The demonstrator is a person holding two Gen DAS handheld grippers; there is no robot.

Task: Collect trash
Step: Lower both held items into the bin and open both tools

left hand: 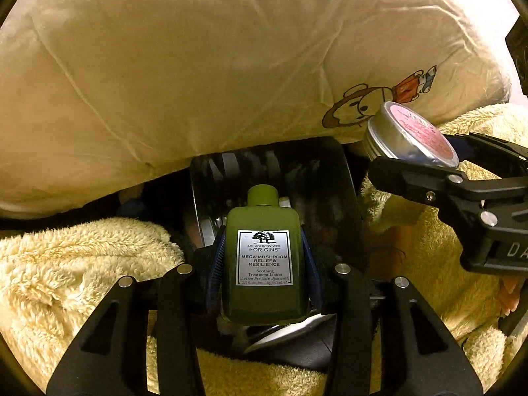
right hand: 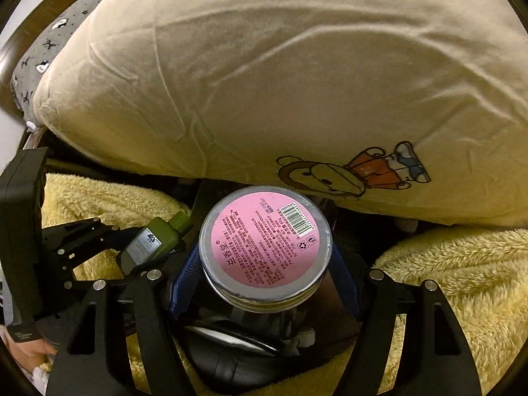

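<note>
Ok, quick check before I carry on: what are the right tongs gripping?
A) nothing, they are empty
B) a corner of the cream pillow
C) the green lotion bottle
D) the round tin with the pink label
D: in the right wrist view the blue pads of the right tongs press on both sides of the round tin with the pink label, while the left tongs hold the green lotion bottle.

Support surface: fluffy yellow blanket (right hand: 462,280), spread from 3 to 9 o'clock.
Upper load: cream pillow (right hand: 280,82) with cartoon print, at 12 o'clock, resting on the blanket.
Rear item: grey patterned fabric (right hand: 49,52), at 10 o'clock, behind the pillow.
</note>
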